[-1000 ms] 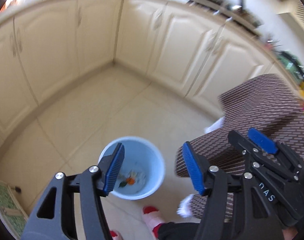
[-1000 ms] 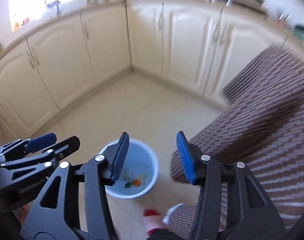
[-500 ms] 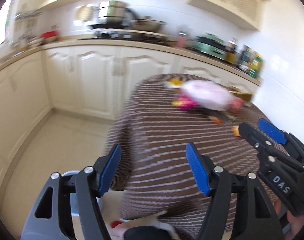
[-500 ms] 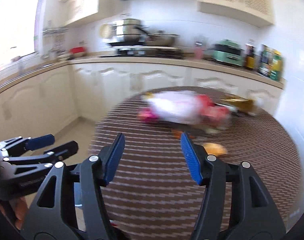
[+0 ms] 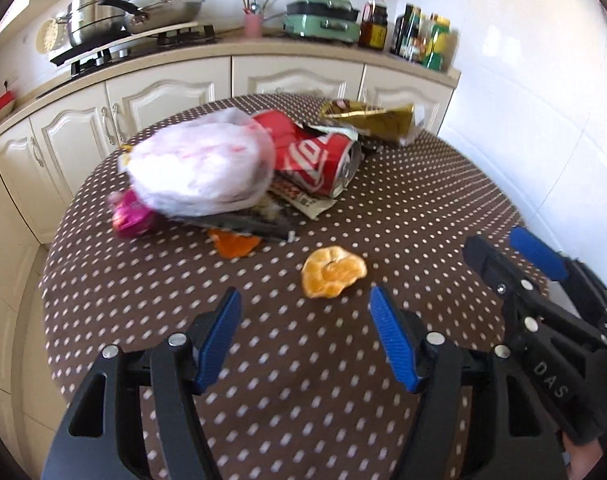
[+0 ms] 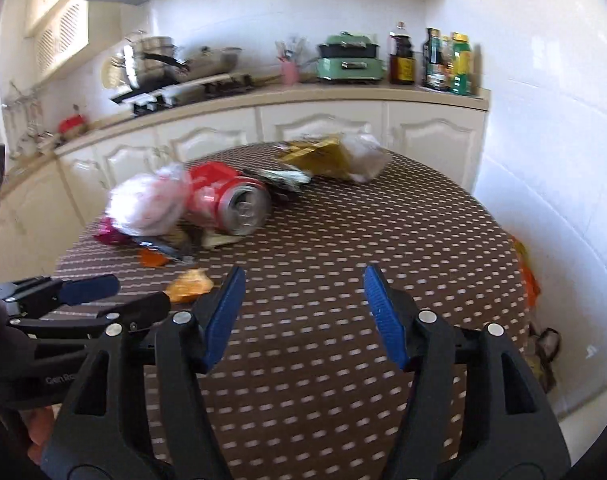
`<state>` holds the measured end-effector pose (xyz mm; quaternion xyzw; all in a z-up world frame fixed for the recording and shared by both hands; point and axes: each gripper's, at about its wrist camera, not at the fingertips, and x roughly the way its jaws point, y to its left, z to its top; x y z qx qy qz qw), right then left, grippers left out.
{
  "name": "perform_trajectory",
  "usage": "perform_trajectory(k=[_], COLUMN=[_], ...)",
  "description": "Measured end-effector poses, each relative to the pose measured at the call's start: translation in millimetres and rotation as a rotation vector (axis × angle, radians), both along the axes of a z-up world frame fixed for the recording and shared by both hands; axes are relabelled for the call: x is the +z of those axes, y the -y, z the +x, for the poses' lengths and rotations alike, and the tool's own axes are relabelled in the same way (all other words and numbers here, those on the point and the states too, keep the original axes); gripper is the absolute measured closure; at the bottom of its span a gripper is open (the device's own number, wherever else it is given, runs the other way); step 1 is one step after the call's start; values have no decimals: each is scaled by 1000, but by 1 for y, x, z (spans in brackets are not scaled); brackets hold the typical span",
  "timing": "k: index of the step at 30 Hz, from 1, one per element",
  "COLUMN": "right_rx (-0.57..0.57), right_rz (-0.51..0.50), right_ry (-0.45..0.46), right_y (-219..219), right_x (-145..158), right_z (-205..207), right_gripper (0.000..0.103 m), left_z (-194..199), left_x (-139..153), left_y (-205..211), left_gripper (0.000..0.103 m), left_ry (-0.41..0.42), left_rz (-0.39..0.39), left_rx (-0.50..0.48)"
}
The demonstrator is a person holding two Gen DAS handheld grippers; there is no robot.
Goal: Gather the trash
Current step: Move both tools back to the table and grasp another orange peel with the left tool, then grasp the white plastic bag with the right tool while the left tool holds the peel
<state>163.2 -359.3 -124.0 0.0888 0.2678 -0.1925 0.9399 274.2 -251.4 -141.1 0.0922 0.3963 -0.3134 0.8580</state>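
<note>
Trash lies on a round table with a brown dotted cloth (image 5: 423, 184). A white plastic bag (image 5: 199, 168), a crushed red can (image 5: 315, 160), a gold wrapper (image 5: 371, 120), a pink wrapper (image 5: 131, 220) and a small orange peel (image 5: 233, 246) sit at the far side. A larger orange peel (image 5: 331, 272) lies just ahead of my open, empty left gripper (image 5: 305, 324). My right gripper (image 6: 303, 300) is open and empty above the cloth (image 6: 383, 240); the can (image 6: 231, 204), the bag (image 6: 147, 200) and the peel (image 6: 189, 284) show to its left.
Cream cabinets (image 5: 163, 92) and a counter with pots (image 5: 99, 16), a green appliance (image 5: 323, 20) and bottles (image 5: 423, 40) stand behind the table. A white tiled wall (image 5: 523, 100) is close on the right. Orange litter (image 6: 527, 276) lies between table and wall.
Both grippers have swung up from the blue bin on the floor to face the table top with the trash. Both stay open and empty.
</note>
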Motion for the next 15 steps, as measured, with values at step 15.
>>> perform_trajectory(k=[15], right_rx=[50], right_rz=[9], right_ry=[-34], right_y=[14], right_x=[7], right_z=[34], right_gripper=[39], left_z=[22], left_x=[-1], left_y=[12], left_gripper=[64], left_ry=[20], left_rz=[13], left_rx=[-4])
